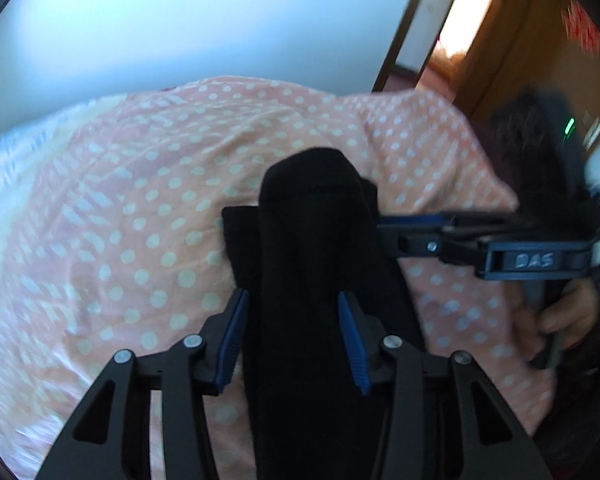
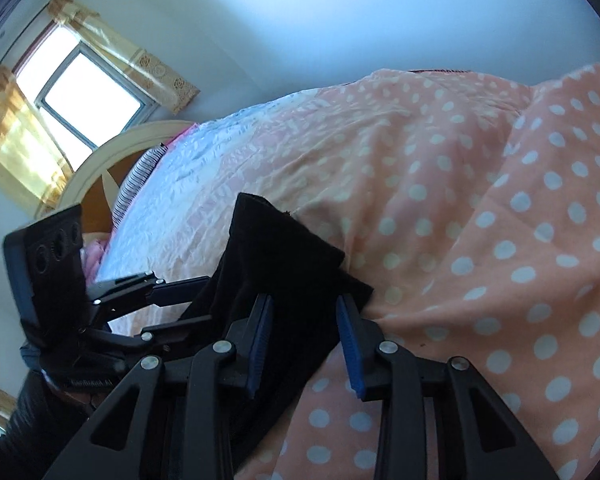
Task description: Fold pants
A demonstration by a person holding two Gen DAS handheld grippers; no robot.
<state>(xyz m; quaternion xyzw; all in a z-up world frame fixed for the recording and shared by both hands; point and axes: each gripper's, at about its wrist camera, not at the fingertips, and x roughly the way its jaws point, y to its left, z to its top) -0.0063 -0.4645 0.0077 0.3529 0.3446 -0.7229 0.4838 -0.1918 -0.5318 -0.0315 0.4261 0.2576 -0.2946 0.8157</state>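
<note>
The black pants (image 1: 308, 208) lie bunched on a pink bedspread with white dots (image 1: 140, 200). In the left wrist view a thick fold of them rises between the blue pads (image 1: 236, 336), and my left gripper (image 1: 292, 296) is shut on it. My right gripper (image 1: 388, 236) reaches in from the right, its tips buried in the same cloth. In the right wrist view the pants (image 2: 276, 240) fill the gap of my right gripper (image 2: 304, 300), which is shut on the fold. My left gripper (image 2: 196, 300) enters the cloth from the left.
A person's hand (image 1: 560, 316) holds the right gripper's handle at the bed's edge. A wooden door and doorway (image 1: 460, 20) stand beyond. A pale patterned sheet (image 2: 188, 168), a headboard (image 2: 100, 168) and a curtained window (image 2: 80, 92) lie at the far end.
</note>
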